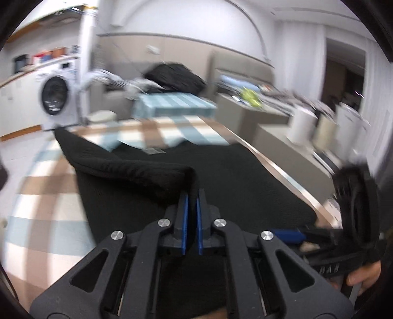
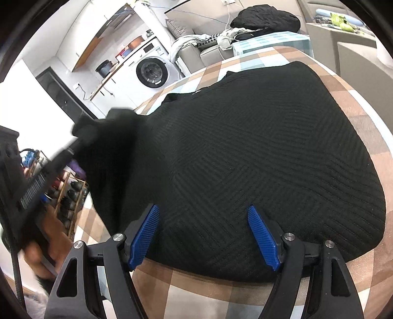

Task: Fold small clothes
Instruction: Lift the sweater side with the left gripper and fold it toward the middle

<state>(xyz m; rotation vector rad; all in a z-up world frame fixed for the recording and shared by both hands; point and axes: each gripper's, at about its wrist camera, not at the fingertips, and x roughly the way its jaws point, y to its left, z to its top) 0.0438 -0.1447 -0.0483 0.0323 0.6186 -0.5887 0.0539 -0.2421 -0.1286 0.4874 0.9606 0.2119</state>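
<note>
A black knit garment (image 2: 258, 152) lies spread on the checked tablecloth (image 2: 221, 294). My left gripper (image 1: 192, 196) is shut on a fold of the garment's edge (image 1: 137, 171) and holds it lifted above the rest of the cloth. It shows blurred at the left in the right wrist view (image 2: 103, 127). My right gripper (image 2: 203, 220) is open, its blue pads (image 2: 145, 235) standing over the near hem of the garment with nothing between them. It also shows at the right edge of the left wrist view (image 1: 294, 235).
A washing machine (image 1: 56, 95) stands at the back left. A sofa with a black bag (image 2: 265, 17) and loose clothes lies beyond the table. Grey cabinets with white bins (image 1: 302, 125) run along the right. A shoe rack (image 2: 68, 193) stands below the table's left edge.
</note>
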